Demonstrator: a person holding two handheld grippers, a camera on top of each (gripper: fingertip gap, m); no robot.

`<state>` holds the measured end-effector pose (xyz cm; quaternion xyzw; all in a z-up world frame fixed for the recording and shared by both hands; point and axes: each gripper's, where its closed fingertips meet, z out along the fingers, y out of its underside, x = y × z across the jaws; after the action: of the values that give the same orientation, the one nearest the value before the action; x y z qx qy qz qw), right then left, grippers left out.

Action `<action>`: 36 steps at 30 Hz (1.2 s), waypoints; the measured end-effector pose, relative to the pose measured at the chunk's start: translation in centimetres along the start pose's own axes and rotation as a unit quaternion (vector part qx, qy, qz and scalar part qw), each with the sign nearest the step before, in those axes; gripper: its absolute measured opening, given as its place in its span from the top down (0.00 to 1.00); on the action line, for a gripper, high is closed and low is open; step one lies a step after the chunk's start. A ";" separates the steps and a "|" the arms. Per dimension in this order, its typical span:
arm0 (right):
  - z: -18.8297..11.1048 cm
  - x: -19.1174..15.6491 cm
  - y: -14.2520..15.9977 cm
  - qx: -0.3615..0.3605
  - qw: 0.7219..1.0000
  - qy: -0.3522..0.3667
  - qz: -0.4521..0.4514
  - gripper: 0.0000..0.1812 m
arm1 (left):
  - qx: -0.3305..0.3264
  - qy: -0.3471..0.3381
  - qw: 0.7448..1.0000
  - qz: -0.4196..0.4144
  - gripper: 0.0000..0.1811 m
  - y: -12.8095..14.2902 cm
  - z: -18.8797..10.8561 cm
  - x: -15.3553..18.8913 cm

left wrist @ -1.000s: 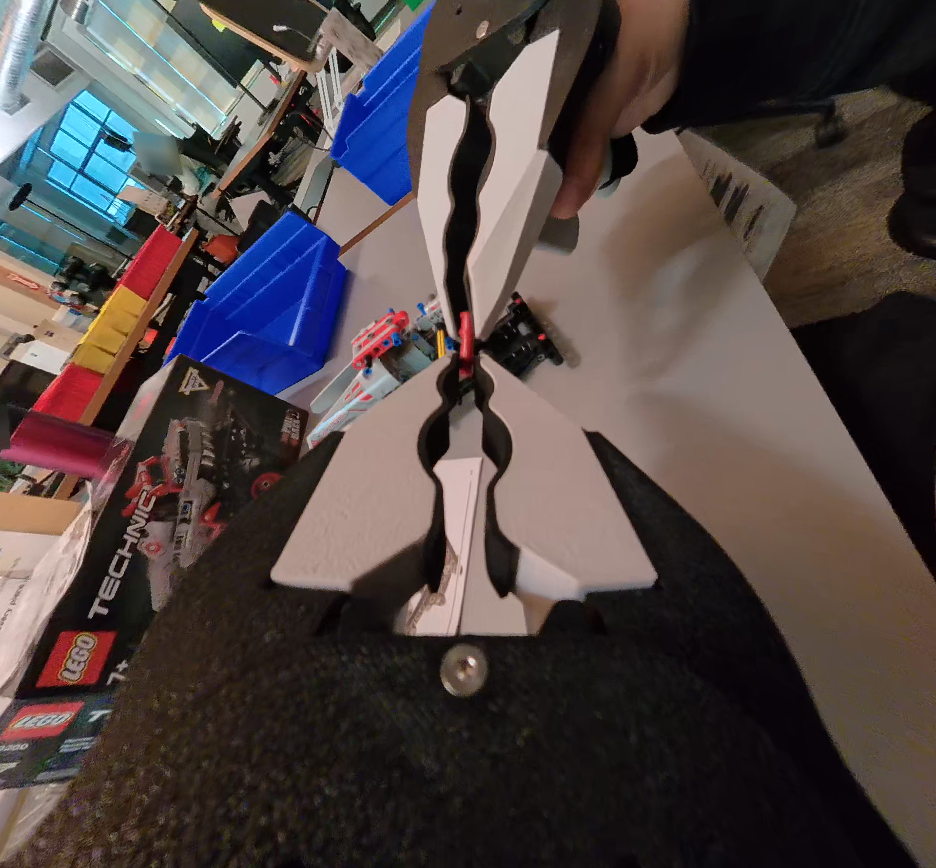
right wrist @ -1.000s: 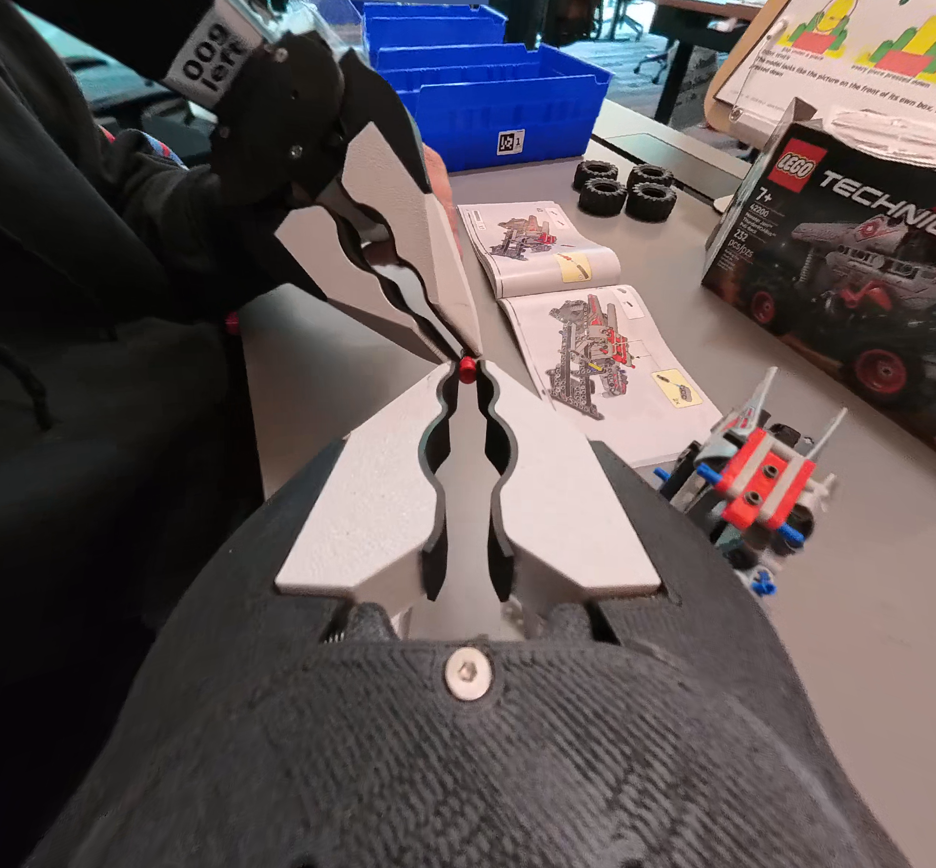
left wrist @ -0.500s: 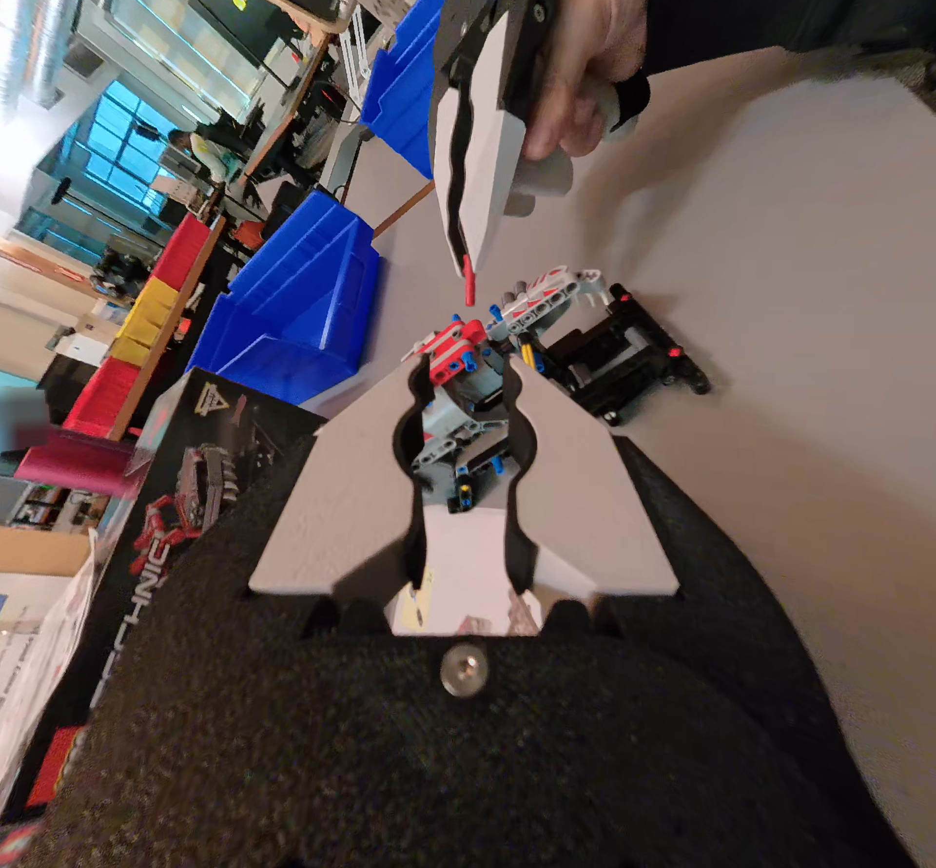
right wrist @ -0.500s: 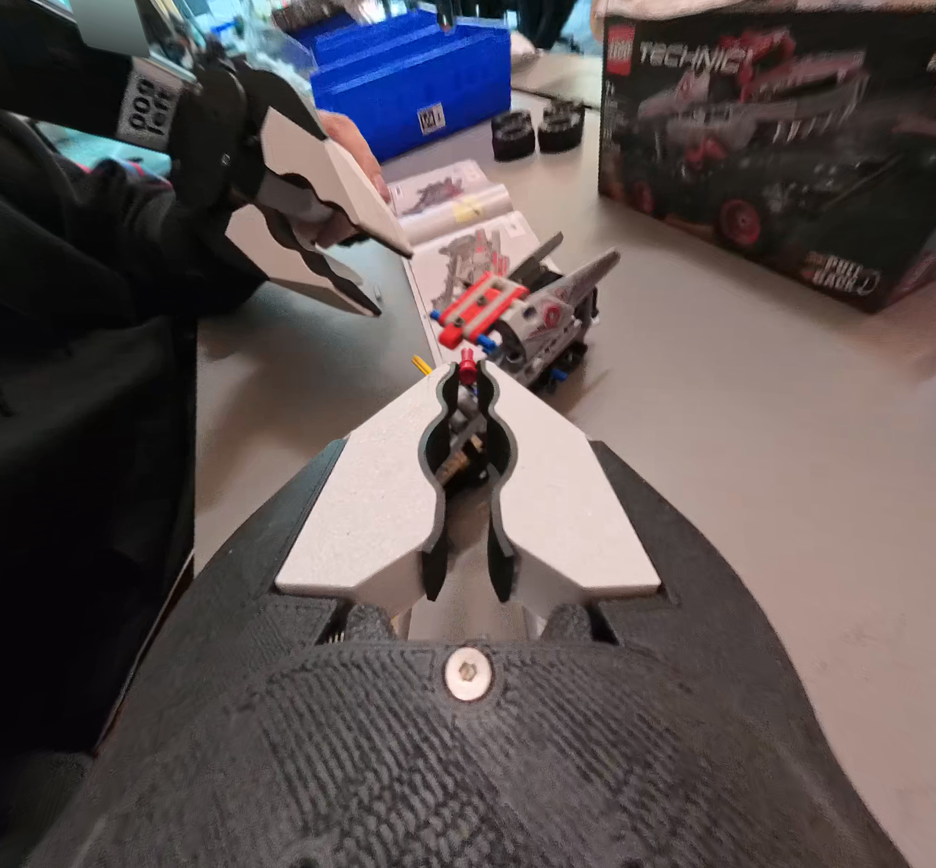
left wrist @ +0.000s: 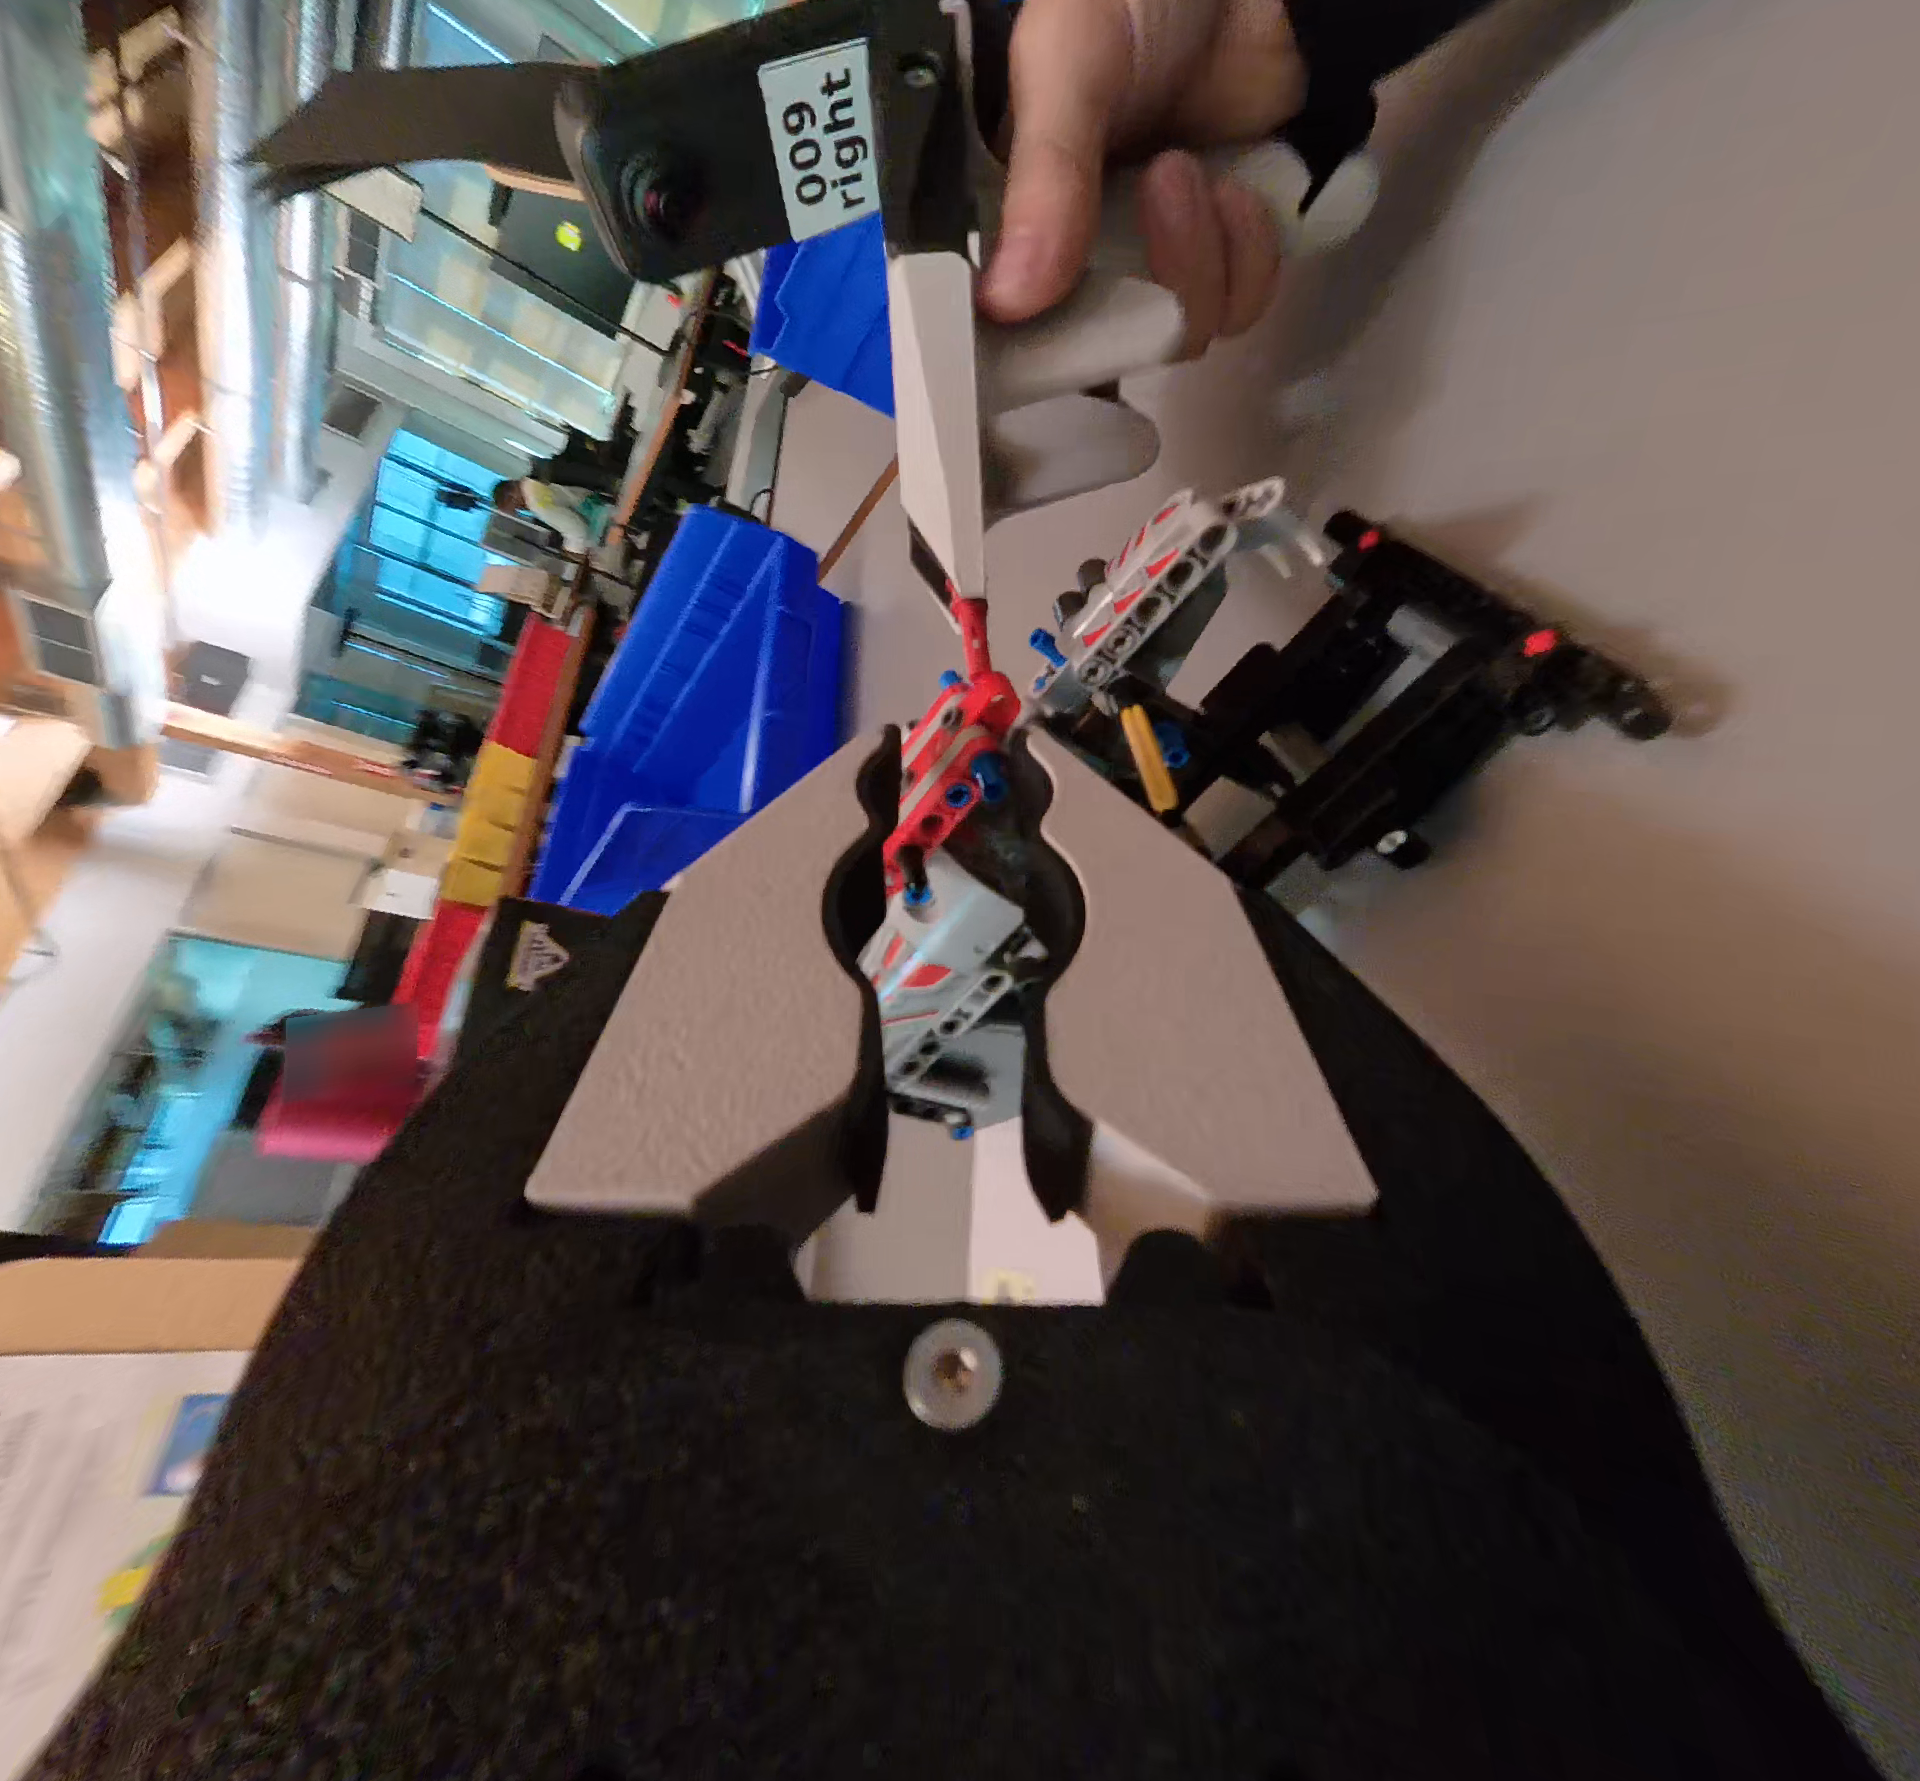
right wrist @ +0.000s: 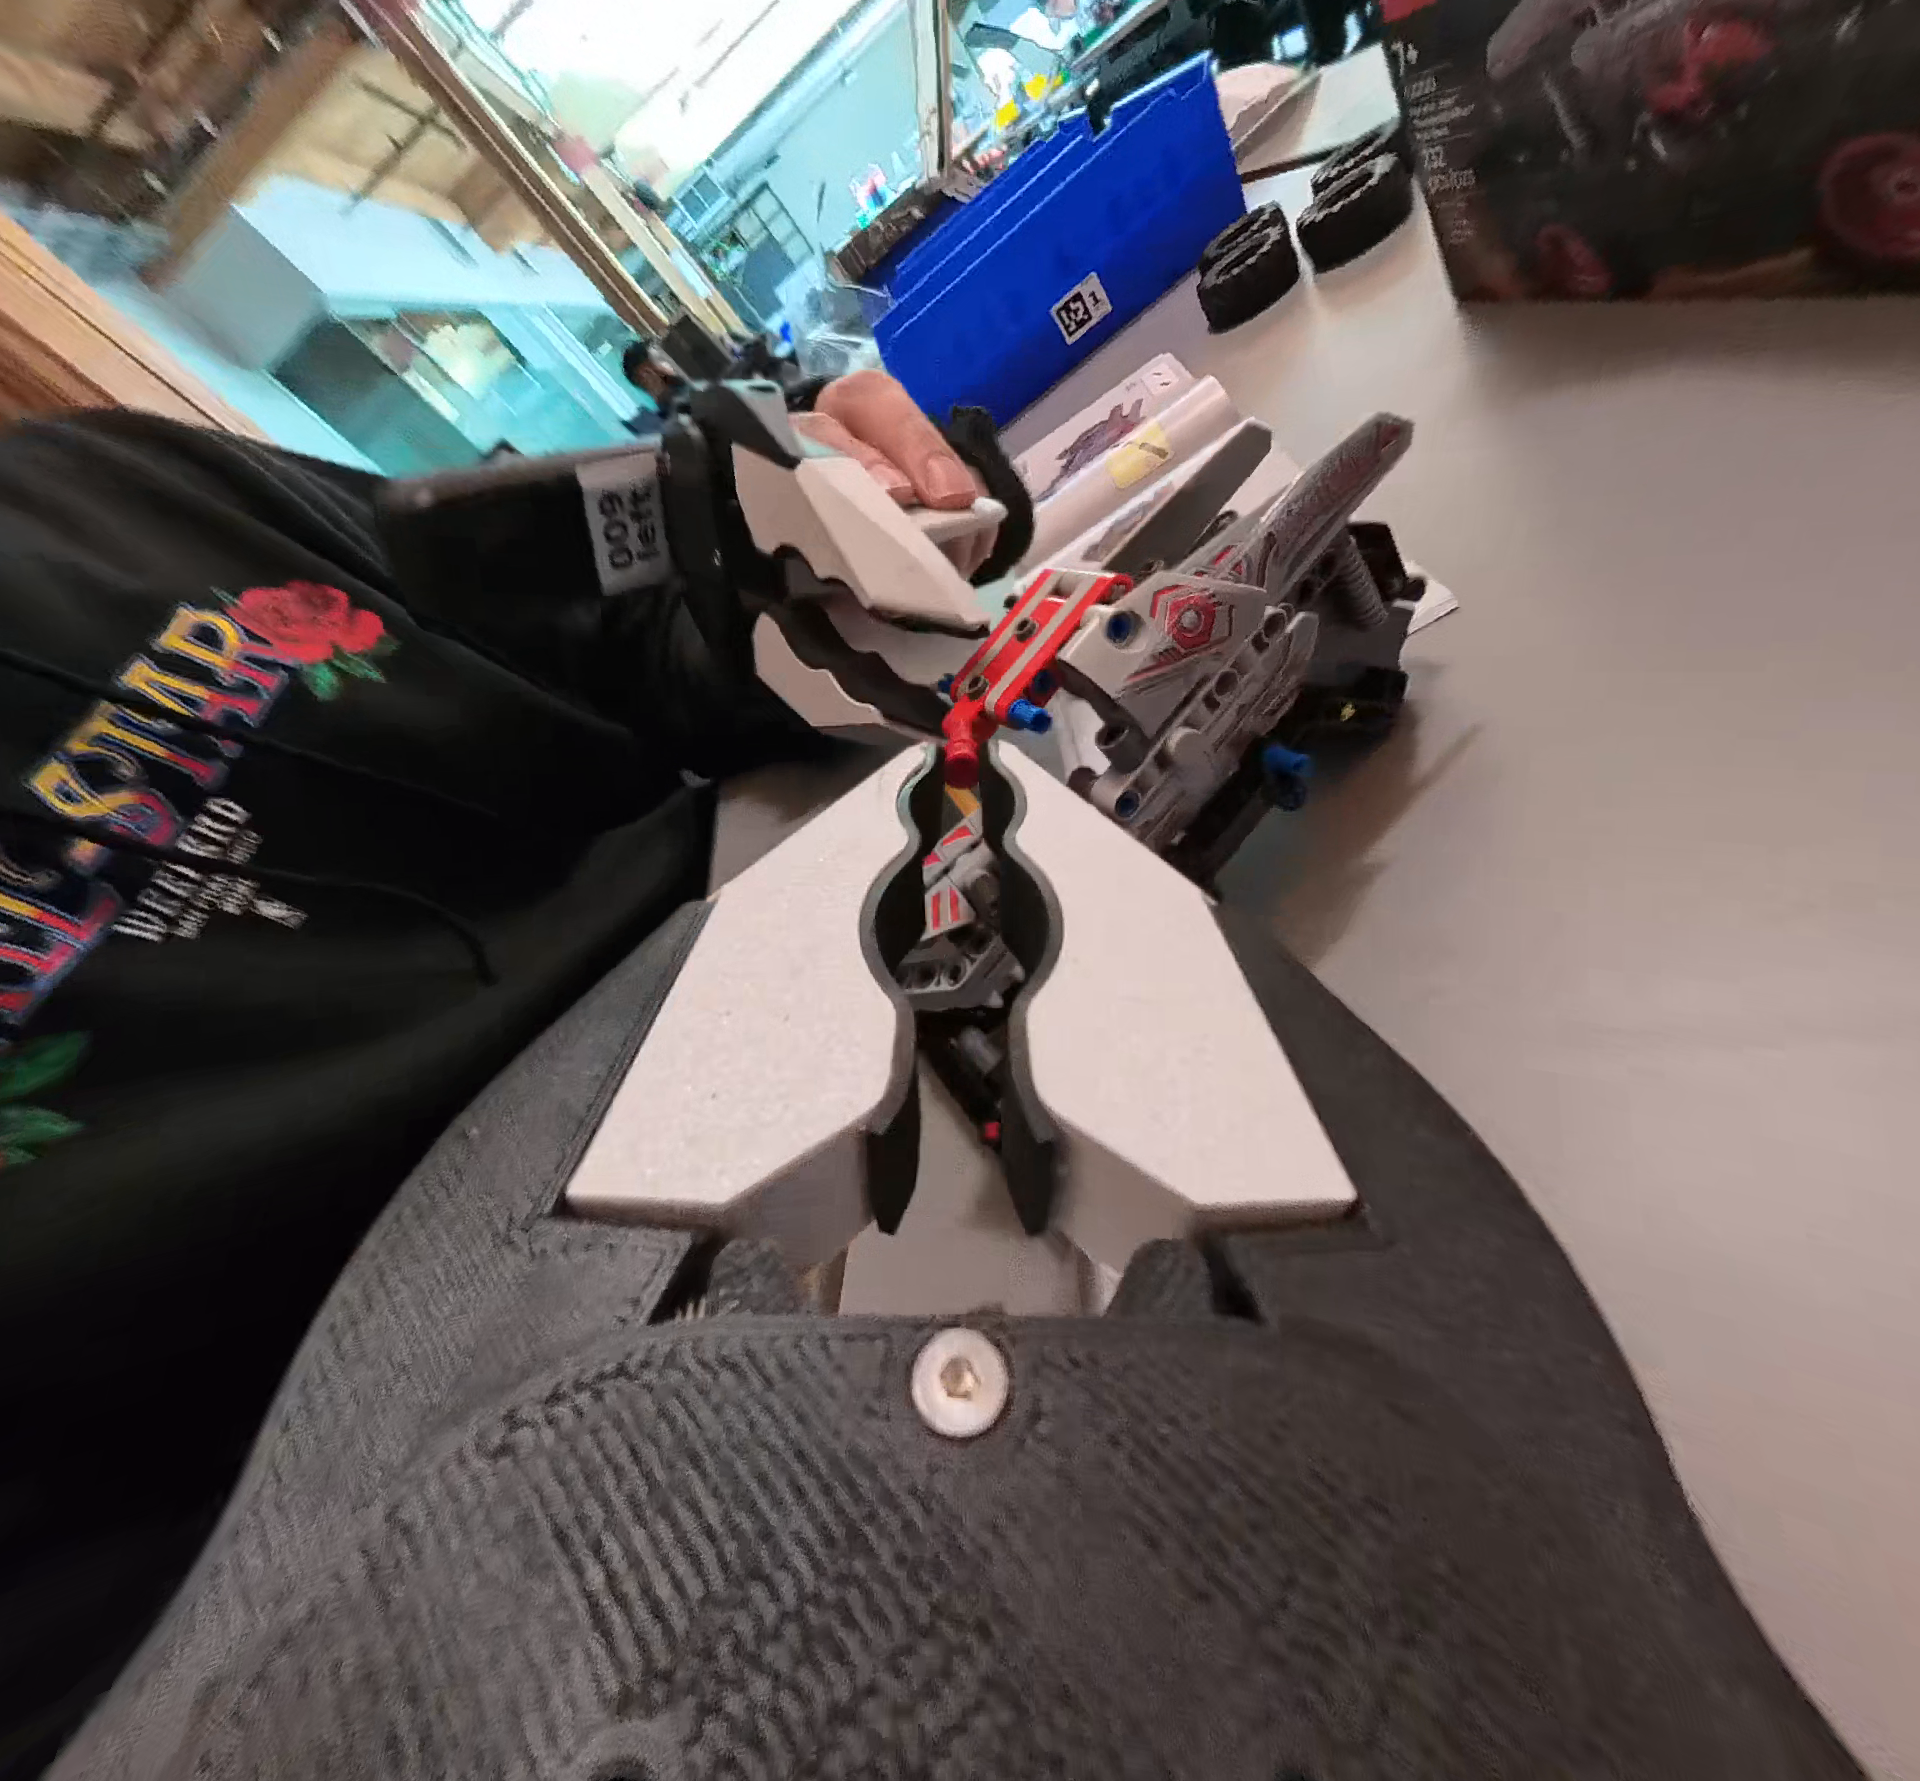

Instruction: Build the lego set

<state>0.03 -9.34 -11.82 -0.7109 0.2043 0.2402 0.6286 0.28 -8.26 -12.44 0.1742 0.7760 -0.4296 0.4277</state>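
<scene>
A part-built grey, black and red lego vehicle stands on the table and also shows in the right wrist view. My right gripper is shut on a small red pin and holds its end against the red beam at the vehicle's front. In the left wrist view the right gripper comes in from above with the pin. My left gripper is open, its jaws on either side of the red beam. I cannot tell if they touch it.
Blue bins stand at the back, with black tyres and the set's box to their right. An open instruction booklet lies behind the vehicle. The person's black top fills the left side. The grippers are tip to tip, or close to it.
A second ago both grippers held the red pin. The left one let go and opened; the right one carried the pin to the vehicle's red beam. The left gripper moved up around that beam.
</scene>
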 end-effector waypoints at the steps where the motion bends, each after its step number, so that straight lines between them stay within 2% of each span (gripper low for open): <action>1: 0.1 -0.1 0.1 -0.001 1.000 -0.009 0.020 0.97 | -0.006 -0.005 1.000 0.024 0.90 0.2 0.1 0.1; 11: 0.3 -0.1 0.3 0.019 0.993 -0.054 0.107 0.97 | -0.003 -0.067 0.988 0.140 0.94 0.1 0.2 -0.1; 28: 0.4 0.2 0.8 0.028 0.984 -0.094 0.149 0.98 | 0.017 -0.098 0.972 0.212 0.96 -0.1 -0.1 0.2; 36: 0.7 0.2 0.7 0.021 0.977 -0.121 0.176 0.97 | 0.032 -0.093 0.971 0.217 0.96 -0.1 -0.1 0.2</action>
<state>-0.26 -8.75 -12.55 -0.6161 0.2534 0.4273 0.6113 0.08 -8.22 -12.55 0.3116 0.6624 -0.3655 0.5749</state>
